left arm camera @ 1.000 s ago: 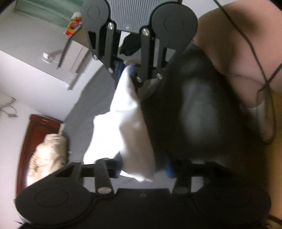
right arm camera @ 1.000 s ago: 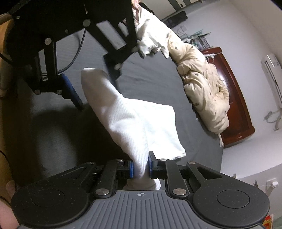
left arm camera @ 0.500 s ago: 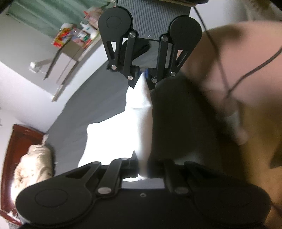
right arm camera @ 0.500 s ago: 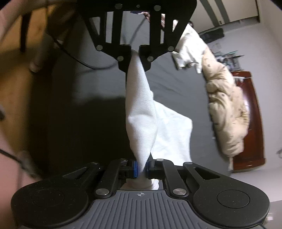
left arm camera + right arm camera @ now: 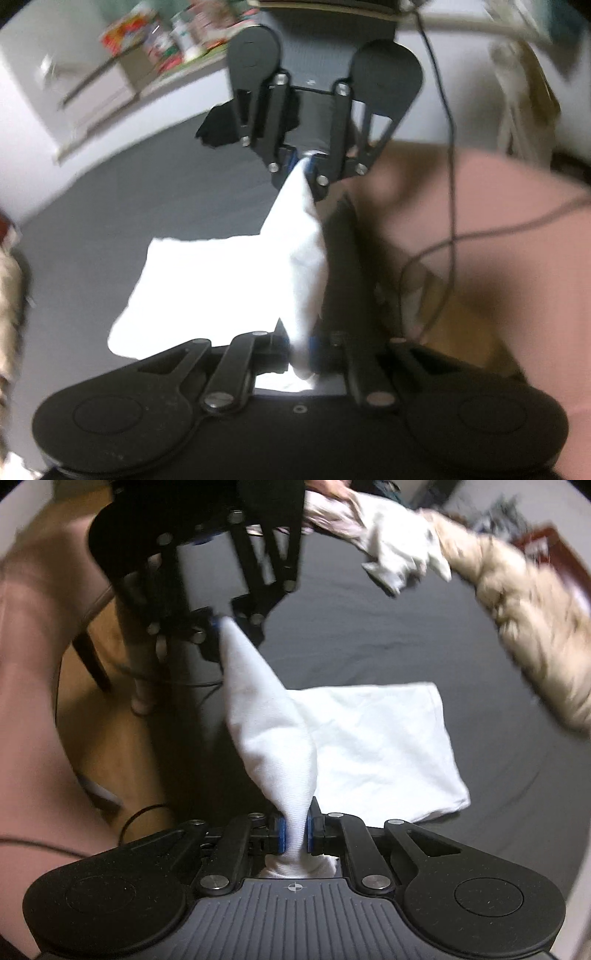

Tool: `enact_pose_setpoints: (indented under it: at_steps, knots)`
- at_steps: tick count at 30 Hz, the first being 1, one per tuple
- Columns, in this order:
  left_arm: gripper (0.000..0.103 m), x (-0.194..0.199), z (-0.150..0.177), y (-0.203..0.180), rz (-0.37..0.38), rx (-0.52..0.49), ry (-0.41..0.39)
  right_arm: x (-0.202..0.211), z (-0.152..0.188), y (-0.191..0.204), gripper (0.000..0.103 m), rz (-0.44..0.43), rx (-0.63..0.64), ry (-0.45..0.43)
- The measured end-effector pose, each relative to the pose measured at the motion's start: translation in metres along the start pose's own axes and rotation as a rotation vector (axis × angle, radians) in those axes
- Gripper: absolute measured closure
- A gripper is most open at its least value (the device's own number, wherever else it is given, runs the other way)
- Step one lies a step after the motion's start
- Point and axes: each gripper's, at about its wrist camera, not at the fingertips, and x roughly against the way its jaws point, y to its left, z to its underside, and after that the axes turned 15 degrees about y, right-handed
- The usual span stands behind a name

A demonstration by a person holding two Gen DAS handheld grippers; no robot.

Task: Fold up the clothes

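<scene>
A white garment (image 5: 373, 738) lies partly on the dark grey bed sheet (image 5: 369, 638), with one edge lifted and stretched between both grippers. My right gripper (image 5: 294, 830) is shut on one end of that edge. My left gripper (image 5: 299, 347) is shut on the other end, and it shows across from the right wrist camera (image 5: 221, 627). In the left wrist view the garment (image 5: 229, 280) spreads to the left, and the right gripper (image 5: 304, 162) faces me, pinching the cloth.
A beige quilt (image 5: 524, 627) and a pile of crumpled clothes (image 5: 399, 557) lie at the far side of the bed. A wooden headboard (image 5: 550, 550) stands behind. The person's leg (image 5: 498, 229) and cables are beside the bed edge. A shelf with boxes (image 5: 147, 48) is on the wall.
Both grippers have moved apart and lifted, pulling the held edge taut. The garment now lies wider and flatter on the sheet. Both views have swung round.
</scene>
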Motion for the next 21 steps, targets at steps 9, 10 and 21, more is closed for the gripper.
enact_pose_setpoints:
  at_steps: [9, 10, 21]
  knots:
    - [0.092, -0.039, 0.001, 0.086, 0.092, 0.176, 0.027, -0.015, -0.022, -0.076, 0.093, -0.17, -0.13, 0.034]
    - [0.092, -0.044, 0.002, 0.091, 0.092, 0.188, 0.032, -0.018, -0.022, -0.081, 0.093, -0.178, -0.141, 0.037]
    - [0.078, -0.088, 0.013, 0.127, 0.122, 0.307, 0.09, -0.052, -0.017, -0.128, 0.075, -0.282, -0.276, 0.056]
